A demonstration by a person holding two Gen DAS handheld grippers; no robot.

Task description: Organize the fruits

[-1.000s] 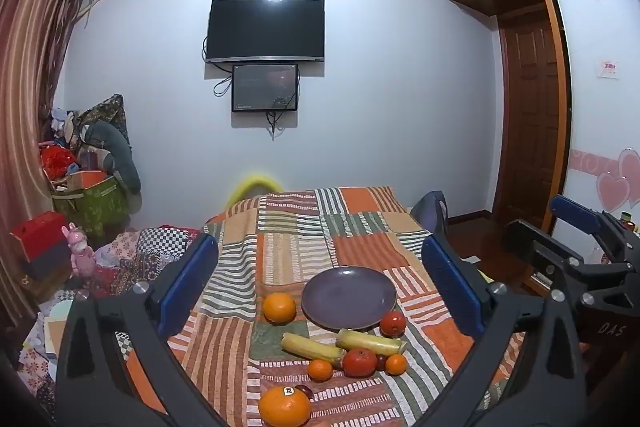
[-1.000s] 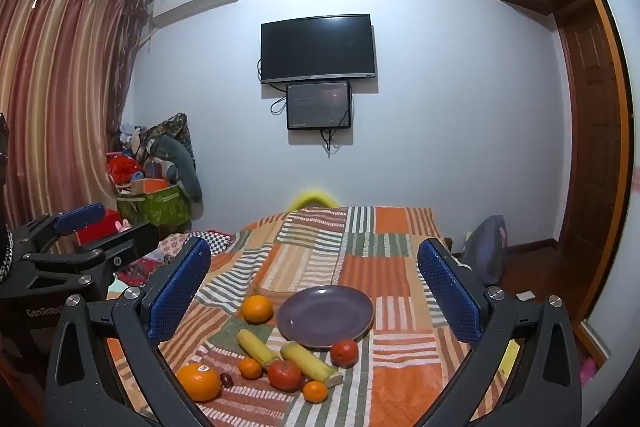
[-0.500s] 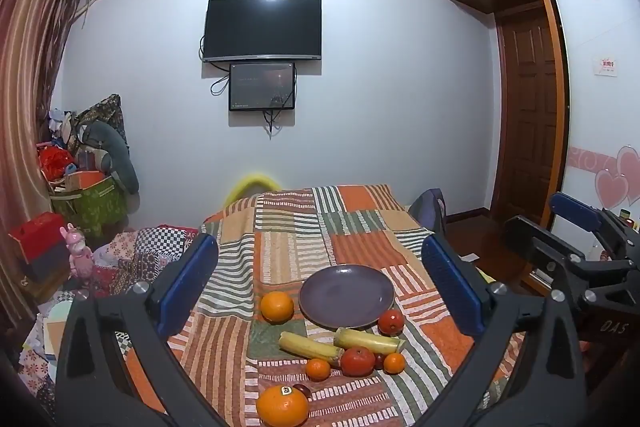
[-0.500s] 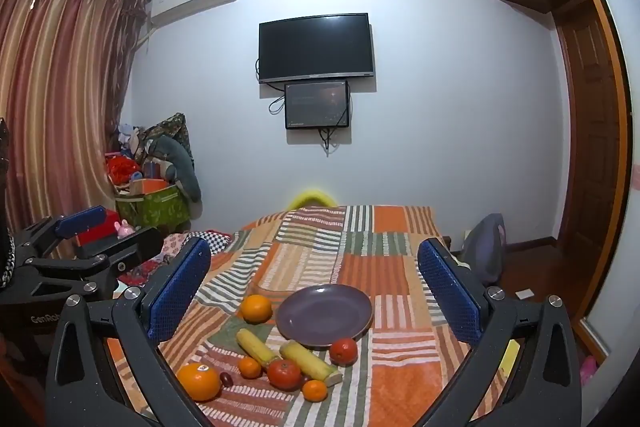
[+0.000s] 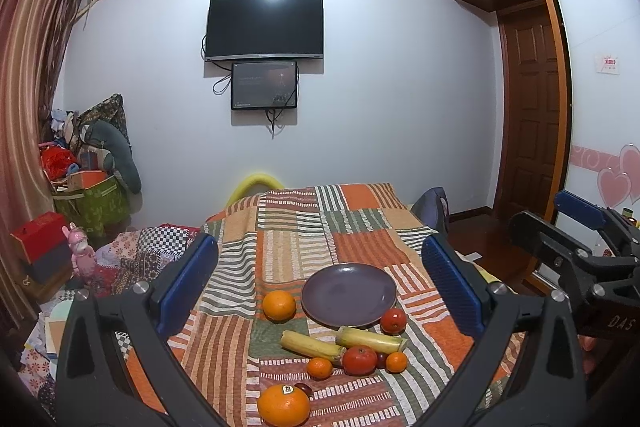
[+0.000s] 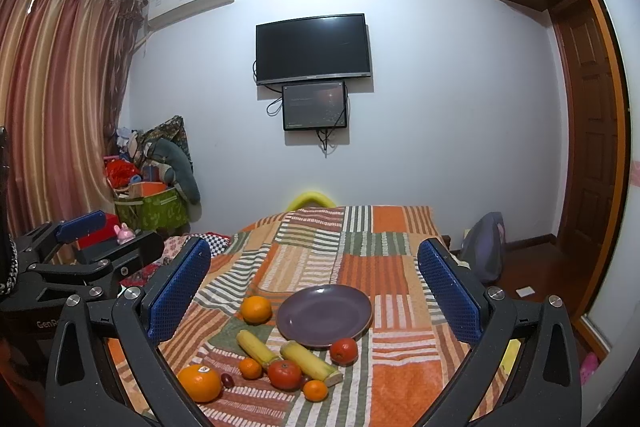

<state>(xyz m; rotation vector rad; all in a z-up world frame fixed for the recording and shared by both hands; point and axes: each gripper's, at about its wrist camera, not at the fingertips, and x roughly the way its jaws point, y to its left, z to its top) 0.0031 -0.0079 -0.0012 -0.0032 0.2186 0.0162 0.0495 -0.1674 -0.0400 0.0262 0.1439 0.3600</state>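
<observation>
- Left claw [image 5: 320, 279]: blue pads spread wide, nothing between them, held above the near edge of the bed and aimed at the fruit
- Right claw [image 6: 314, 285]: likewise wide open and empty, level with its partner, which shows at the left edge of its view
- Plate [image 5: 349, 294]: dark purple, empty, flat on the patchwork quilt [image 5: 296, 227] that covers the bed
- Large orange [image 5: 279, 305]: just left of the plate, apart from its rim
- Stickered orange [image 5: 283, 405]: nearest the cameras, a small dark fruit [image 5: 304, 389] just beside it
- Two bananas [image 5: 312, 343]: lying side by side in front of the plate, the right one close under the rim
- Tomato [image 5: 359, 360]: against the banana ends, with two tangerines [image 5: 319, 367] flanking it; the second tangerine [image 5: 396, 362] sits to its right
- Red fruit [image 5: 393, 320]: touching or nearly touching the plate's front right edge
- Status, judged: no fruit on the plate yet; sorting not begun
- Risk: round fruit on soft bedding can roll off the pads or away once nudged, since the quilt gives under pressure
- Risk: the cluster is tight, so pads closing on the tomato may knock the tangerines or pinch a banana
- Risk: a hard squeeze could bruise soft fruit
- Risk: both claws converging on one pile may collide
</observation>
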